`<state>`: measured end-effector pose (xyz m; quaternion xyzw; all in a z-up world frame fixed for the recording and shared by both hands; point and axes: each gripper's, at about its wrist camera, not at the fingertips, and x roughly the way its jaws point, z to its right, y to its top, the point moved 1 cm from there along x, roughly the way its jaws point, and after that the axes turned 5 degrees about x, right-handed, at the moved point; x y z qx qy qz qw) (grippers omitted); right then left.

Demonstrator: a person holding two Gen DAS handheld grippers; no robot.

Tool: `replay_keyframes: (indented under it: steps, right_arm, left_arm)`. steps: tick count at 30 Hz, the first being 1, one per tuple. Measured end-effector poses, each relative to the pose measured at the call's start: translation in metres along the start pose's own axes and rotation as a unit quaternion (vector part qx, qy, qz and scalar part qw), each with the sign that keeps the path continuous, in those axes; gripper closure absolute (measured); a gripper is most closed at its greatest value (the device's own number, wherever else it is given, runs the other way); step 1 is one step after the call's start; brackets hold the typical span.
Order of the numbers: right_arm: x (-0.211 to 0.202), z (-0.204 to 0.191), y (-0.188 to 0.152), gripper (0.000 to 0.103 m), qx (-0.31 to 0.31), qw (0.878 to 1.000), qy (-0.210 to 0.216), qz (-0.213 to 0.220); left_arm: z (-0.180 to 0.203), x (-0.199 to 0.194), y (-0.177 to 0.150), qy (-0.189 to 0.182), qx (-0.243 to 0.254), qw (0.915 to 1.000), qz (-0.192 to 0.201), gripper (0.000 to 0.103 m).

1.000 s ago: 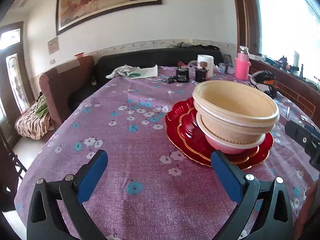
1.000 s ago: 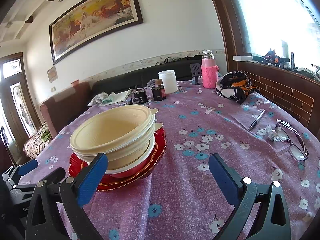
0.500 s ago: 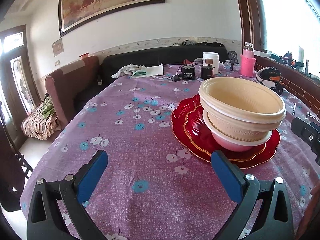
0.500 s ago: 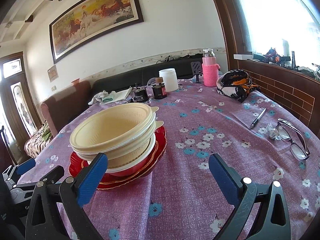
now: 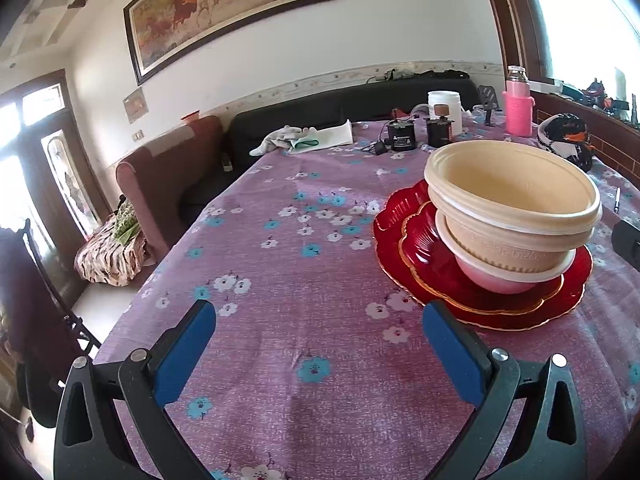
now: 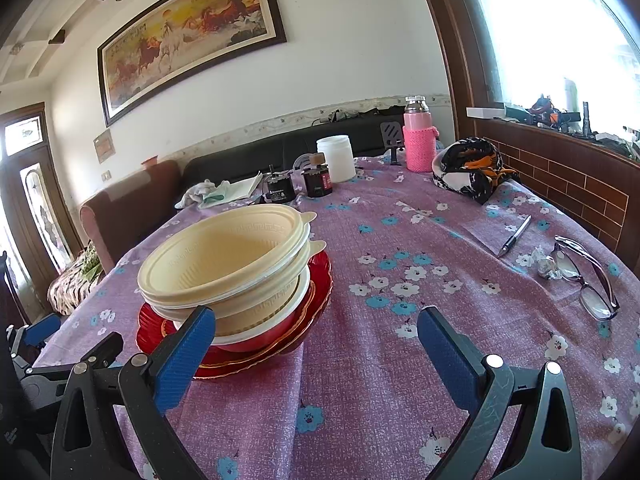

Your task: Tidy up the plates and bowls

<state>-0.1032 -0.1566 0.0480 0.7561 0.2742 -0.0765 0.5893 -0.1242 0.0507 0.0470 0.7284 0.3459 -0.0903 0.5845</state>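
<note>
Bowls (image 5: pixel 512 200): cream pair nested on pink-white one, stacked upon red plates (image 5: pixel 416 240).
Location: purple floral tablecloth (image 5: pixel 304 272), right of centre.
Left gripper (image 5: pixel 318 350): fingers spread wide, empty, near plates.
Right gripper (image 6: pixel 316 346): spread wide, empty, beside stack.

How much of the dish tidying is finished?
It looks nearly done. The cream bowls sit nested in a pink bowl on the stacked red plates, all one pile. The left claw and right claw are open and hold nothing. No other dishes show on the table.
</note>
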Motion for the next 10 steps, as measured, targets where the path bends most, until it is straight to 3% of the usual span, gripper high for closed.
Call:
replay_keyframes:
  steps: [10]
  right_arm:
    - [0.0003, 0.0003, -0.0001, 0.001, 0.0, 1.0, 0.0, -0.001]
  left_arm:
    - [0.0074, -0.0073, -0.0003, 0.014, 0.028, 0.9994, 0.017, 0.0]
